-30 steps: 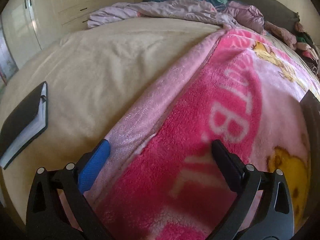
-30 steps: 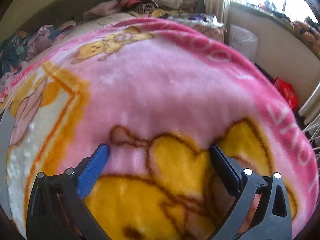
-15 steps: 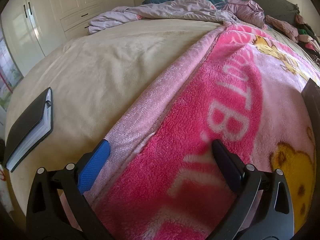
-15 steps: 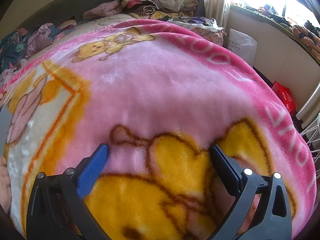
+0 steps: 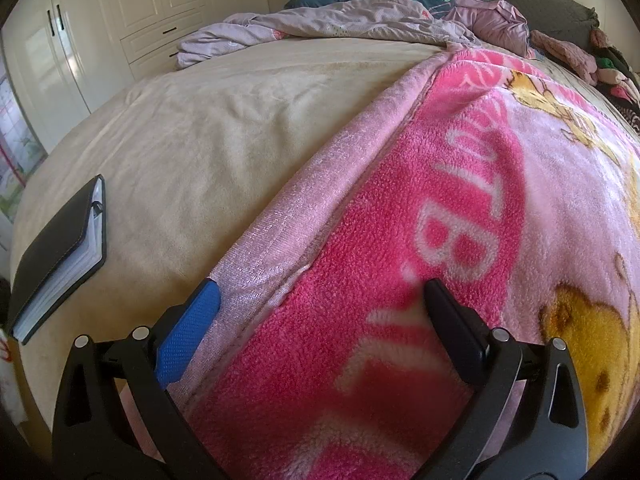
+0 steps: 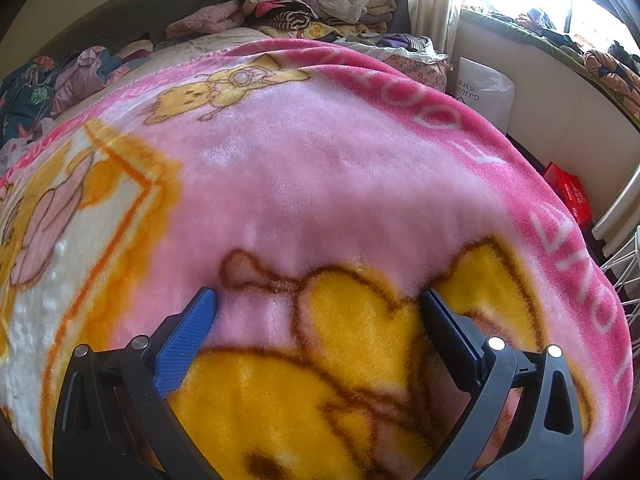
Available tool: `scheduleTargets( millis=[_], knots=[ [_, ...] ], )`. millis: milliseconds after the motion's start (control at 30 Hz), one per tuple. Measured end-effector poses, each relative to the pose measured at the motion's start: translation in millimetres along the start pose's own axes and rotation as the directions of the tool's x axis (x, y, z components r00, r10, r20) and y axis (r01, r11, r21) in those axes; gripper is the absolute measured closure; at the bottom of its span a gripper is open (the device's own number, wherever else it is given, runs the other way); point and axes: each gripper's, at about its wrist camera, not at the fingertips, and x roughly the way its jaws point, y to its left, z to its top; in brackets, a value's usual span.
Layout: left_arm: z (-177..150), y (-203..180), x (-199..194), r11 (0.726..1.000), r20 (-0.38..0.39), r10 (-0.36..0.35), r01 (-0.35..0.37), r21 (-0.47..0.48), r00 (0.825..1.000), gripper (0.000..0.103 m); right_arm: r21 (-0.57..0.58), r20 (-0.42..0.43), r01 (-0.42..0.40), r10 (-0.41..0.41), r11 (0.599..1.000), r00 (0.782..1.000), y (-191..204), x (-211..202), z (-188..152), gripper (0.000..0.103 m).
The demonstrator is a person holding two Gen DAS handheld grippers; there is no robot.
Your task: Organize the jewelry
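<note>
No jewelry shows in either view. A black closed binder-style book (image 5: 60,258) lies on the beige bedsheet (image 5: 208,136) at the far left of the left wrist view. My left gripper (image 5: 320,292) is open and empty, low over the edge of the pink cartoon blanket (image 5: 460,200). My right gripper (image 6: 318,298) is open and empty, low over the same pink blanket (image 6: 320,168), above a yellow bear print.
White wardrobes (image 5: 120,12) stand beyond the bed's left side. Crumpled lilac and dark floral bedding (image 5: 340,20) lies at the head. A clothes pile (image 6: 320,4) sits at the back right. A white bag (image 6: 484,92), a red box (image 6: 572,196) and a window lie right.
Both views have pulled back and tilted up a little, showing more of the room. The dark edge at the left view's right side has left the frame. Both grippers stay open.
</note>
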Motion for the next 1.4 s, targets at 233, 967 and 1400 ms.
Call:
scheduleTargets(
  millis=[233, 967, 1400],
  knots=[
    [-0.1, 0.3, -0.2, 1.000, -0.001, -0.001, 0.001, 0.000, 1.000, 0.010, 0.000, 0.000, 0.000, 0.000, 1.000, 1.000, 0.1, 0.0, 0.1, 0.005],
    [-0.6, -3.2, 4.2, 1.000, 0.004, 0.026, -0.026, 0.013, 1.000, 0.010, 0.000, 0.001, 0.000, 0.000, 1.000, 1.000, 0.0, 0.1, 0.0, 0.005],
    [-1.0, -2.4, 2.9, 1.000, 0.007, 0.019, -0.020, 0.009, 1.000, 0.010, 0.000, 0.001, 0.000, 0.000, 1.000, 1.000, 0.1, 0.2, -0.1, 0.005]
  ],
)
